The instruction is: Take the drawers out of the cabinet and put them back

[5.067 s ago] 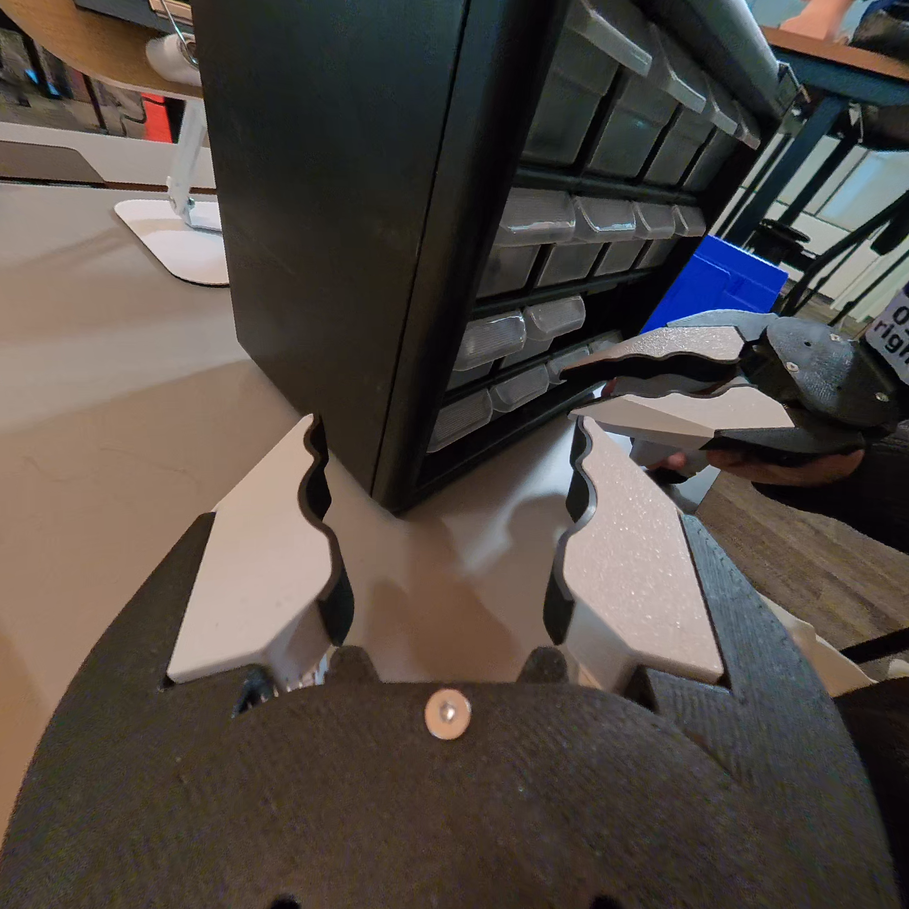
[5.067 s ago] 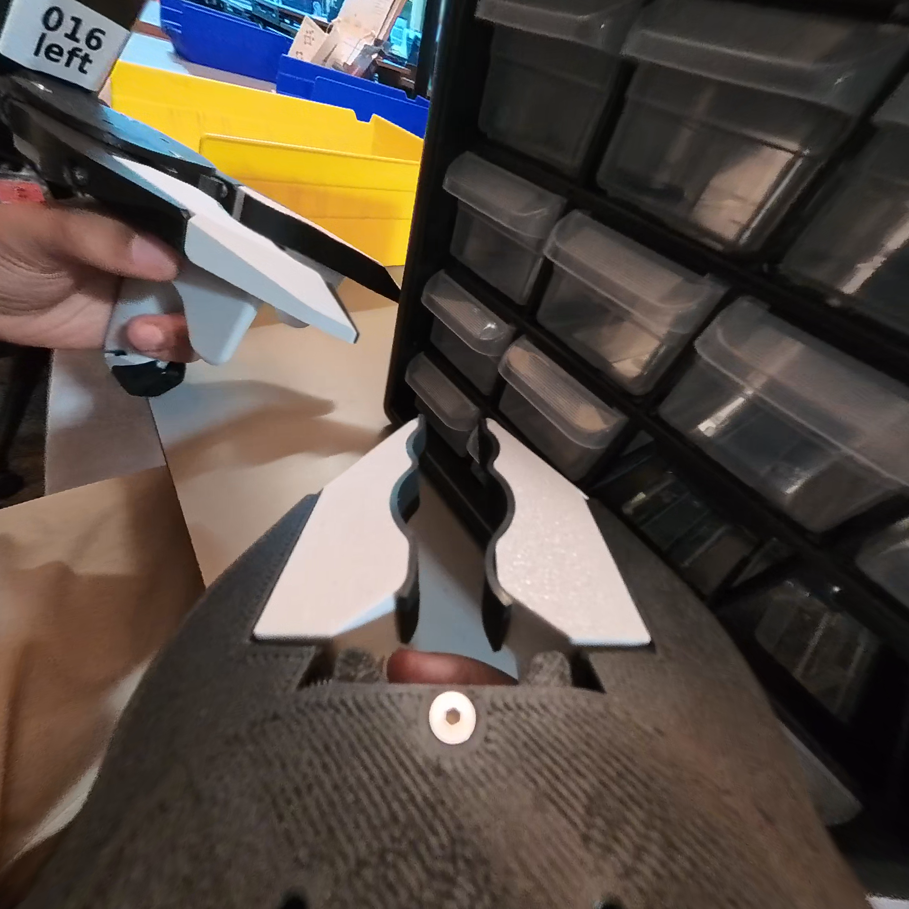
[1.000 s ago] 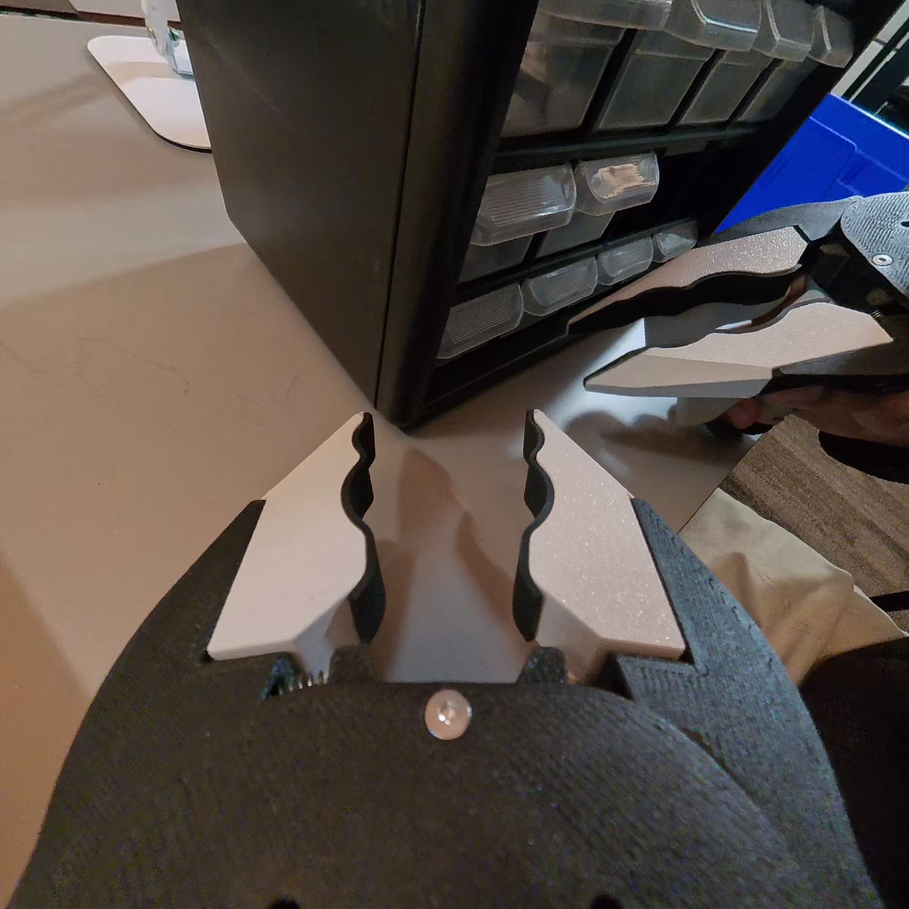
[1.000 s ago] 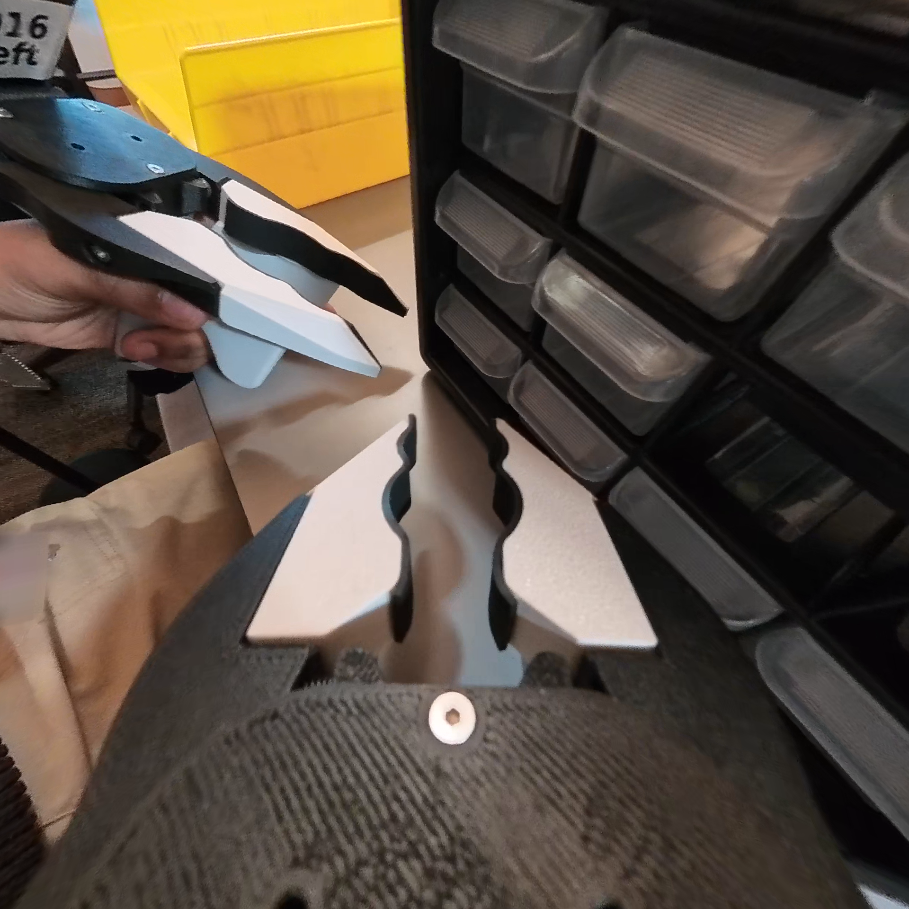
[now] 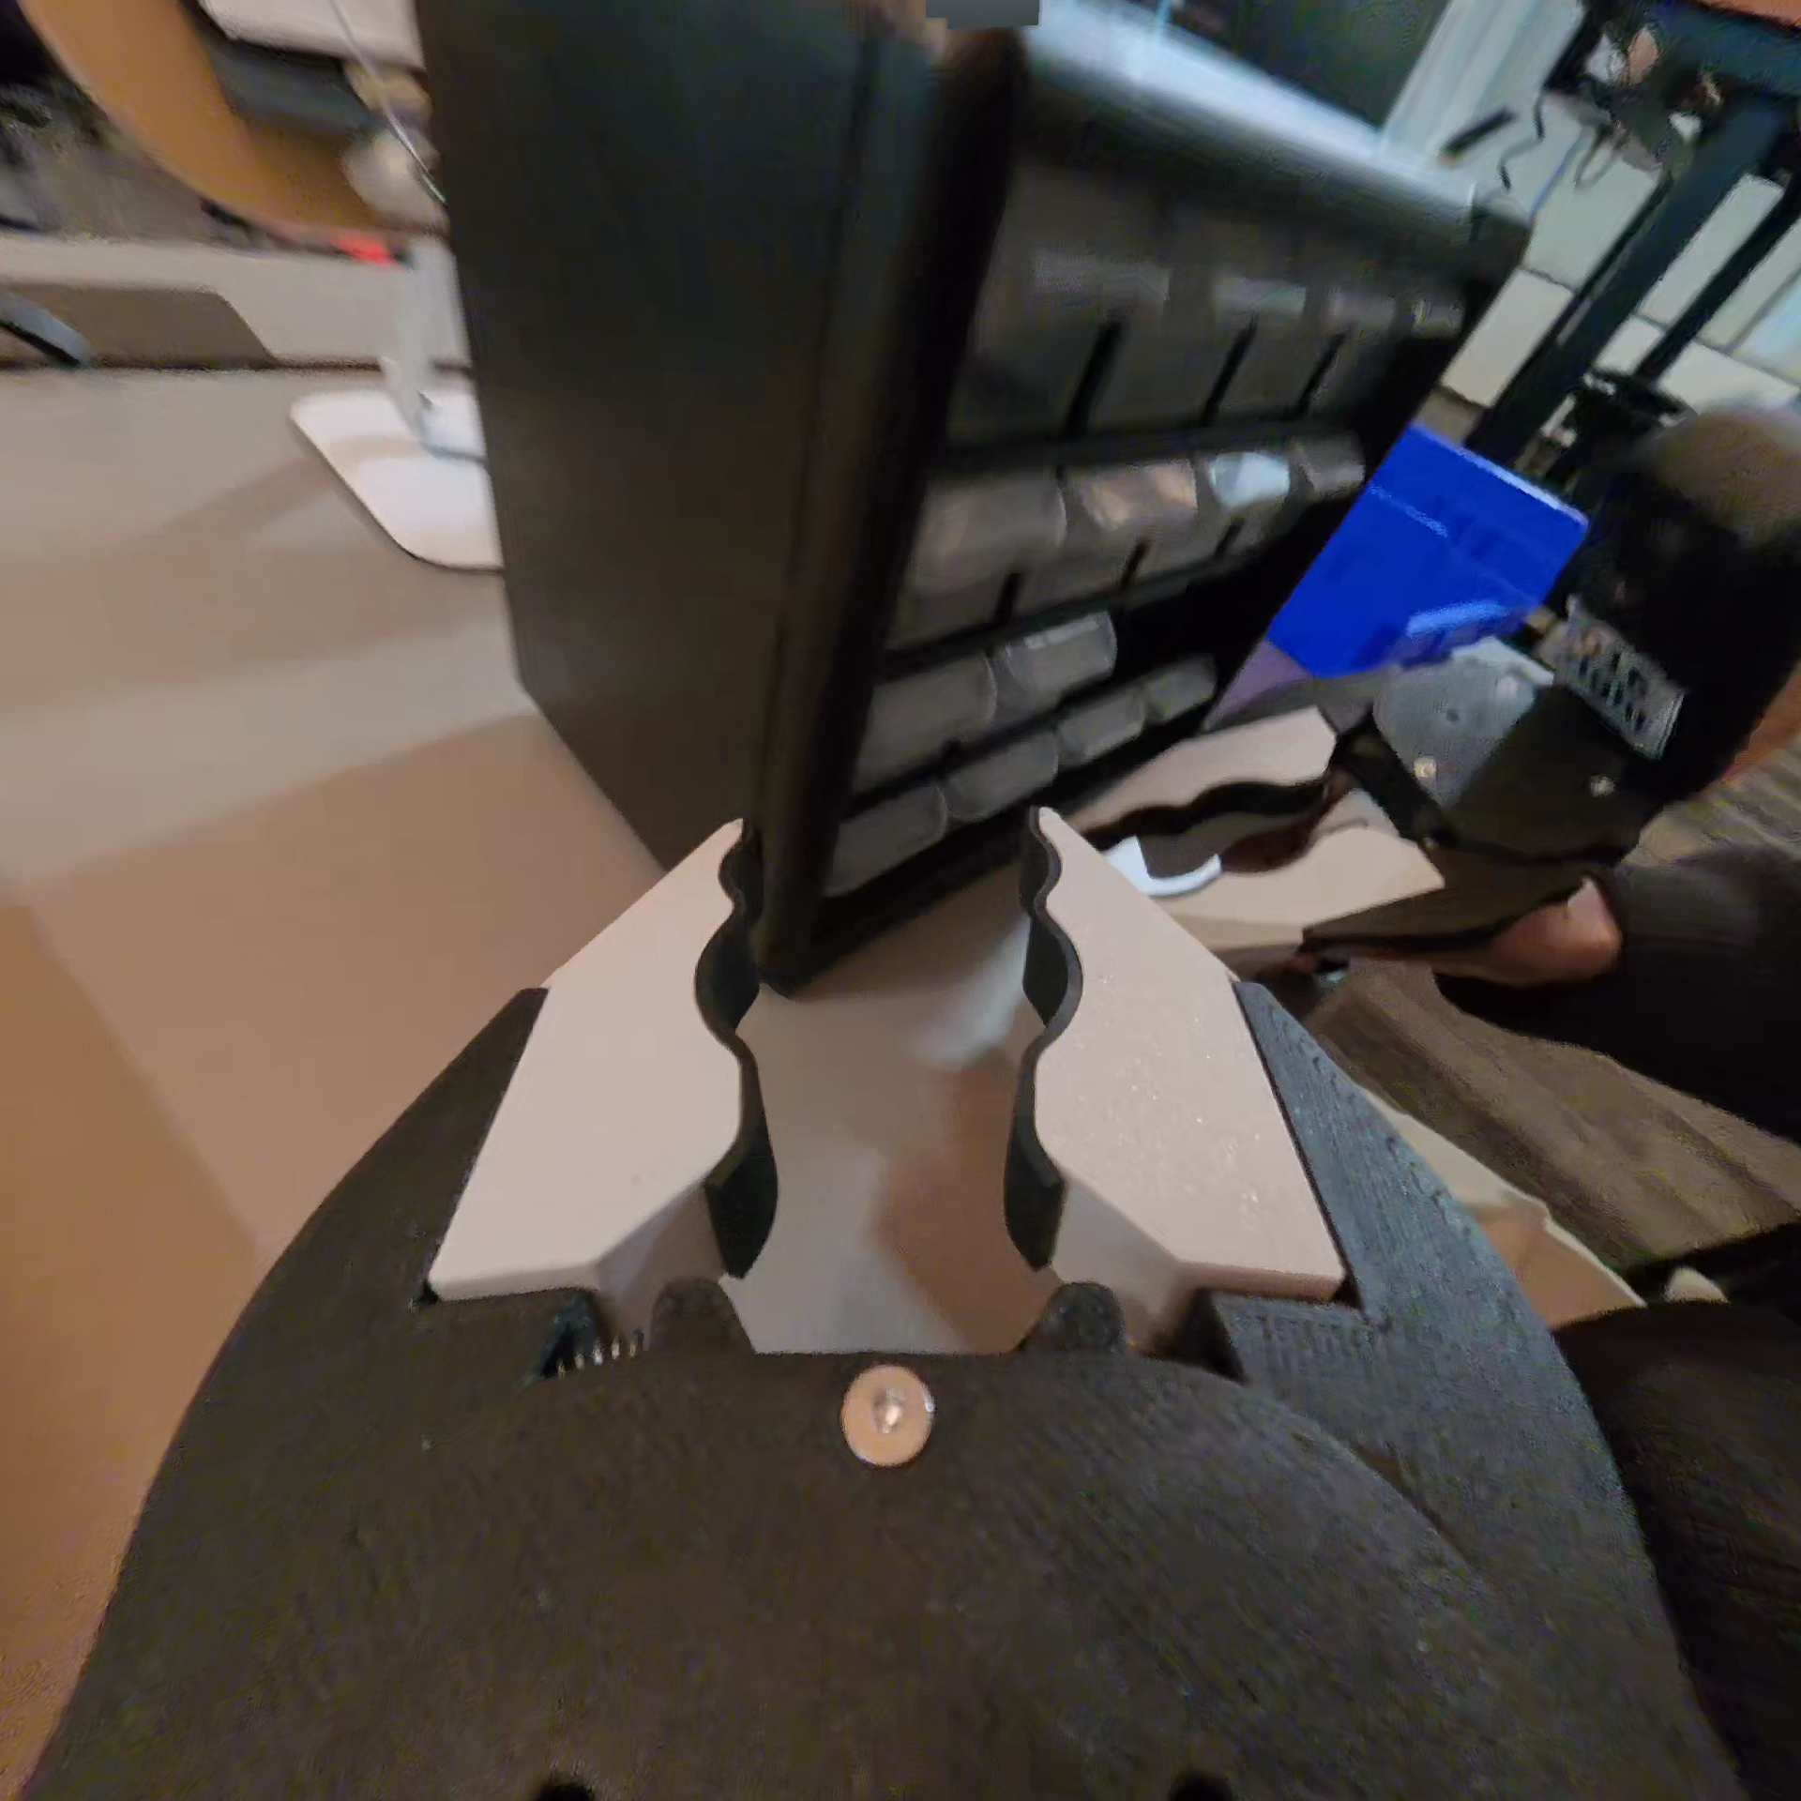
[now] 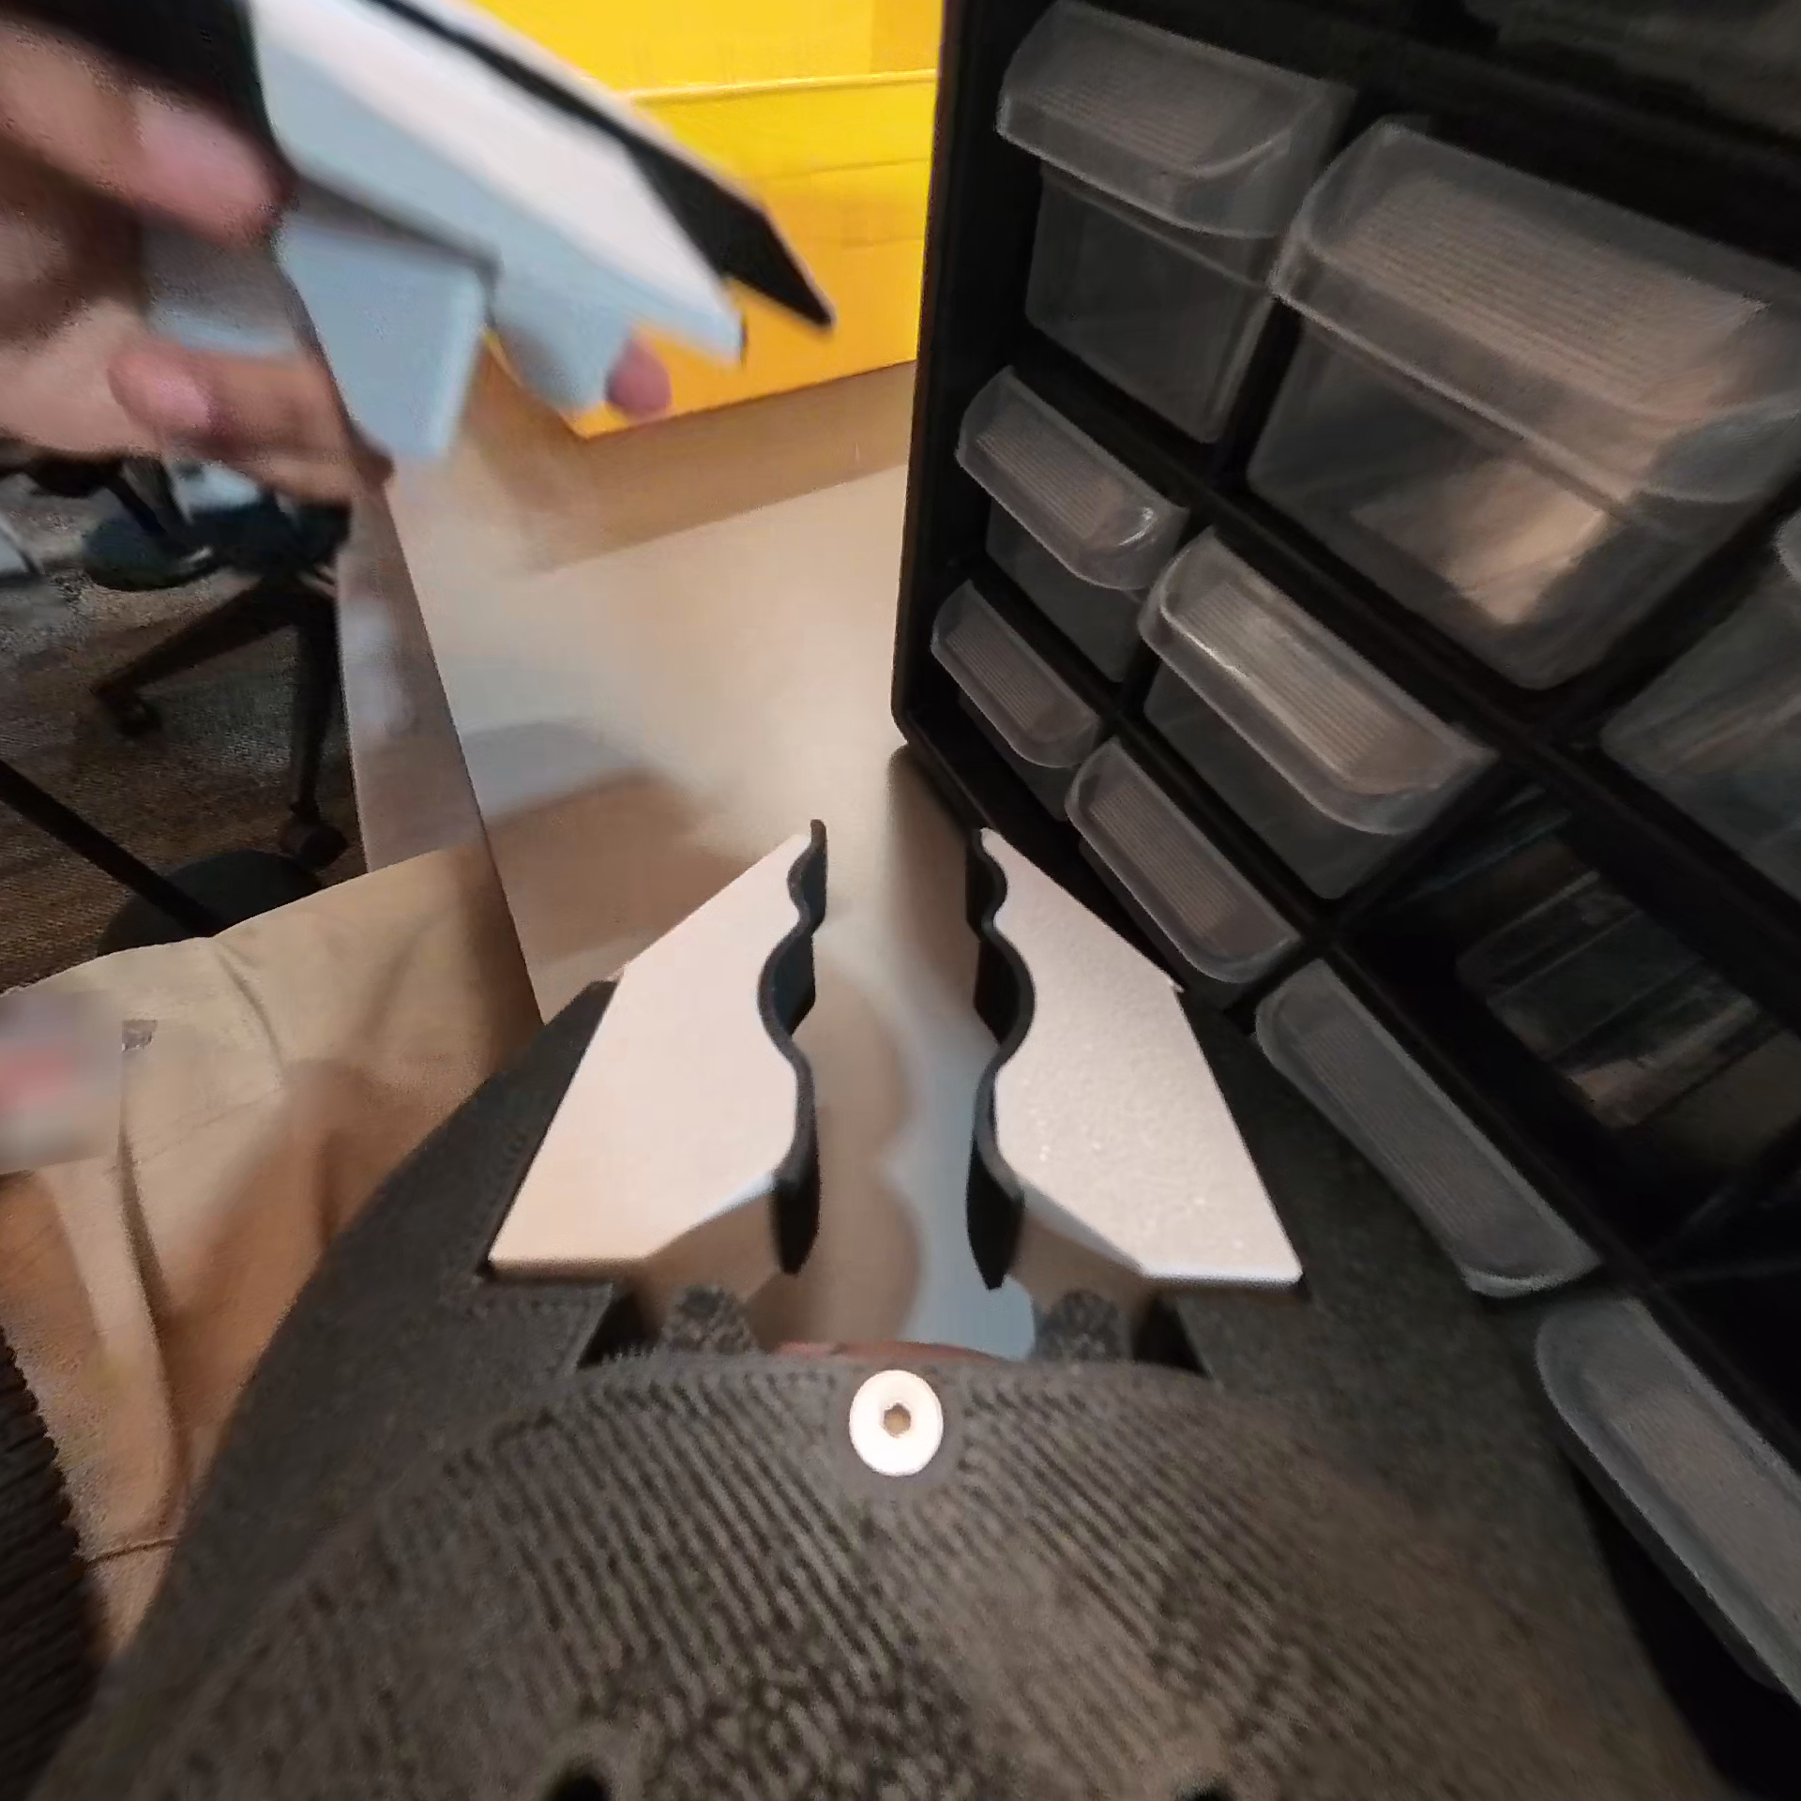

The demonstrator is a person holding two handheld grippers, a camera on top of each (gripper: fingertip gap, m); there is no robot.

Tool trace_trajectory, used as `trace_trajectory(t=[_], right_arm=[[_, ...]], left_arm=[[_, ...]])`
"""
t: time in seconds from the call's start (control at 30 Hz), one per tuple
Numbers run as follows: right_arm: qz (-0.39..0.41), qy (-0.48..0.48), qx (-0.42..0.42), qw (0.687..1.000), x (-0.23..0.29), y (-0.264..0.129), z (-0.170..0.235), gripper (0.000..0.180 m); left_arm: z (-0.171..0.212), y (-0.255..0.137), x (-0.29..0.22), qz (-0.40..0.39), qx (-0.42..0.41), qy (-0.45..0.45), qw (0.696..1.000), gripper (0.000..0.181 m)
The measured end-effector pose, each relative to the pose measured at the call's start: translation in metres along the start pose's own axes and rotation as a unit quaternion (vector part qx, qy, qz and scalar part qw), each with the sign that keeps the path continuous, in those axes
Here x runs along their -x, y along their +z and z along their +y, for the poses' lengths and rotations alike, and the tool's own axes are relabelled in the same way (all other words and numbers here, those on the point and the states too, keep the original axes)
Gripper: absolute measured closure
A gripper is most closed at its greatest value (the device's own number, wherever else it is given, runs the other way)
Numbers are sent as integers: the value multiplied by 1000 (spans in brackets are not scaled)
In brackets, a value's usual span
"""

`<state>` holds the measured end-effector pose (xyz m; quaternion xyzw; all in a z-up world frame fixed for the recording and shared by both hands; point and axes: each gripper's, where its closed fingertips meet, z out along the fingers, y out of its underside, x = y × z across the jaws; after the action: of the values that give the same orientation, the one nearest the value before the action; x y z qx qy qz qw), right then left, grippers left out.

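Observation:
The black cabinet stands on the beige table, with rows of clear plastic drawers all pushed in. My left gripper is open and empty, and the cabinet's front left bottom corner lies between its fingertips. My right gripper shows low over the table in front of the bottom drawers. In the right wrist view my right gripper is open and empty, just left of the bottom drawers of the cabinet. The left gripper is blurred at upper left.
A white stand base lies on the table behind the cabinet. A blue bin stands to the cabinet's right. A yellow bin stands beyond the table. A hand holds the left gripper, and a beige trouser leg is at the table's edge.
My left gripper has moved in to the cabinet's bottom corner and tilted up. My right gripper has dropped lower over the table. Both stay open and empty.

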<state>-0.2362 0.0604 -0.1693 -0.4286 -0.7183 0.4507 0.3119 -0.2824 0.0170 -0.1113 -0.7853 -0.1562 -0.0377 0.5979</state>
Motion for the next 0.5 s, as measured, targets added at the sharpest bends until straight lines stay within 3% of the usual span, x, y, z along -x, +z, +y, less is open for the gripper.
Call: trace_trajectory(t=[0.17, 0.3, 0.4, 0.5], right_arm=[[4, -17, 4, 1000, 3, 1, 1, 154], [9, -38, 11, 999, 6, 2, 3, 155], [11, -52, 20, 998, 8, 4, 5, 155], [12, -59, 32, 998, 9, 7, 8, 156]], left_arm=[[-56, -64, 81, -147, -43, 32, 988, 141], [-76, -119, 154, -257, -60, 23, 964, 155], [-69, -136, 214, -319, -7, 17, 948, 150], [-41, -136, 263, -337, 113, 19, 935, 141]])
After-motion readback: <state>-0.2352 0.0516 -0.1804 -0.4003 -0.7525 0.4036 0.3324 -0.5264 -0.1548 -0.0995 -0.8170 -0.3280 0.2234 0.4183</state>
